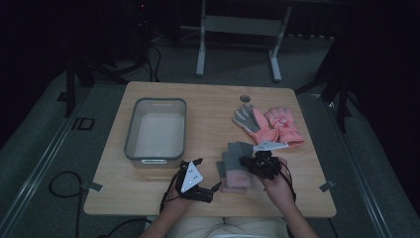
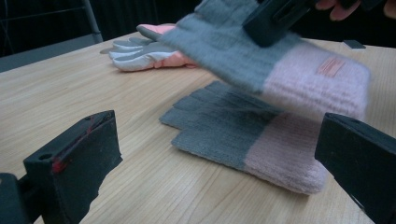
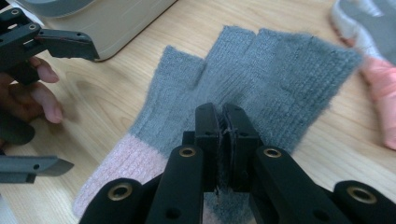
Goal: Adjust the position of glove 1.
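bin (image 1: 156, 130) left, gloves (image 1: 270, 125) right of table (image 1: 208, 104)

A grey-and-pink knit glove (image 2: 261, 56) hangs lifted, pinched at its grey palm, above its flat-lying twin (image 2: 247, 135).

From above, your right gripper (image 1: 249, 162) rests on grey-pink gloves (image 1: 236, 166) at the table's (image 1: 213, 106) near edge, left gripper (image 1: 207, 174) beside them, bin (image 1: 132, 130) at left.

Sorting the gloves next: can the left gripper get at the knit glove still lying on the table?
Probably yes: the left gripper is open, and the flat glove lies just ahead, bare table between; the lifted glove hangs above it.
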`<state>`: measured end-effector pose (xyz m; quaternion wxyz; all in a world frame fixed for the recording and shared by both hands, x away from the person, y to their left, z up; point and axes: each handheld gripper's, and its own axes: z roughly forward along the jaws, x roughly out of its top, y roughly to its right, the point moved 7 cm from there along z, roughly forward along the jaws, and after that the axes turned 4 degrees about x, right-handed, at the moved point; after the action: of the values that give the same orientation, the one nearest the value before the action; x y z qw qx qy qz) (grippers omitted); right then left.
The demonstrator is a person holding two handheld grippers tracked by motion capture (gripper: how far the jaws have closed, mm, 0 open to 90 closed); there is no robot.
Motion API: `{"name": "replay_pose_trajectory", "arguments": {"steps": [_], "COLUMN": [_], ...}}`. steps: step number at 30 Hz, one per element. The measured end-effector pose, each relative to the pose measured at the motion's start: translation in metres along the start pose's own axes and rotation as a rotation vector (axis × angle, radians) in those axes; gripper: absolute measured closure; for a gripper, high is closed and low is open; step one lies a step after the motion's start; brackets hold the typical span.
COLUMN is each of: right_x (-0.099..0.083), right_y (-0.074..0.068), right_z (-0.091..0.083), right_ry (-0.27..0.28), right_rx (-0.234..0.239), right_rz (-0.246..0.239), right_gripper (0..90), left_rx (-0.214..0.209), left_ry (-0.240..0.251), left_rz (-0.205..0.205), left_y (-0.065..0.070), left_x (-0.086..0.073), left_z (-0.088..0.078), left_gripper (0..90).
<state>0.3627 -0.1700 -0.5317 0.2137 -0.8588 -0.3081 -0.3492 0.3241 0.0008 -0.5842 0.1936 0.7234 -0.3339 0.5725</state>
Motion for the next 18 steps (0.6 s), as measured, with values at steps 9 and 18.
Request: {"name": "replay_pose_trajectory", "arguments": {"steps": [9,18], "right_x": [-0.013,-0.025], "right_y": [-0.004,0.002], "right_z": [0.028,0.045], "right_ry": [-0.053,-0.105], "right_rx": [0.023,0.030], "right_rz": [0.013,0.025], "right_gripper": [85.3,84.2], "left_rx": [0.005,0.011], "left_ry": [-0.004,-0.007], "left_rz": [0.000,0.001], "left_y": [0.000,0.000], "left_x": [0.000,0.000], "left_z": [0.000,0.001], "left_gripper": [0.0,0.0]}}
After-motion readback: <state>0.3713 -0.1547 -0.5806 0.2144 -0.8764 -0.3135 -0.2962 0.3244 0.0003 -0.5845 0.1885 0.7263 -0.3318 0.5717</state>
